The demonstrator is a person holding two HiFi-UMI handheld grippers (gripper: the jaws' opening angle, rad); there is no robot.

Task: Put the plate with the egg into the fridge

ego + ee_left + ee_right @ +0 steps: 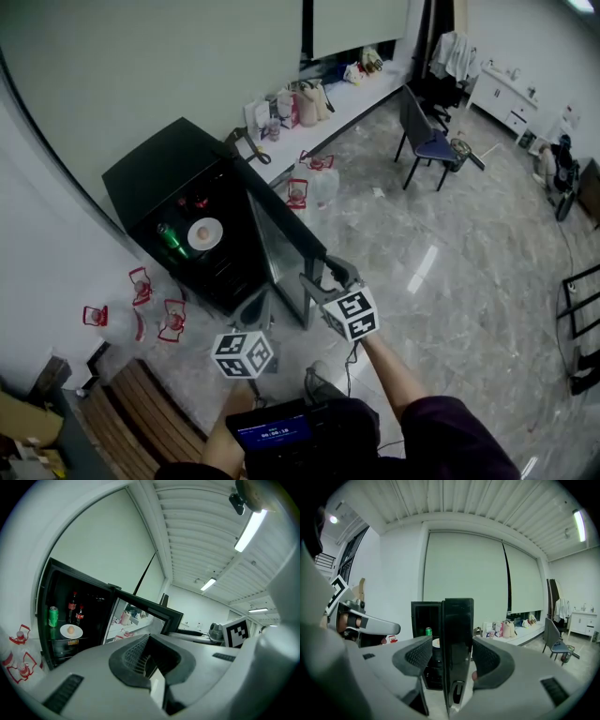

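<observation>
The fridge [159,183] stands open, and the plate [204,234] with the egg [202,232] sits on a shelf inside, a green can [172,241] at its 9 o'clock. The right gripper [319,272] has its jaws wide with the free edge of the door [279,246] between them; whether the pads touch it is unclear. At its 8 o'clock, the left gripper [254,307] has its jaws closed and empty.

Green can [53,616], upright – two cola bottles [73,605] just beside it. Clear water jugs with red handles [173,319] on the marble floor [450,272]. Long white surface [370,94] along the wall, carrying bags [309,101]. Blue-seated chair [427,141] – near that surface. Slatted wooden bench [141,412].
</observation>
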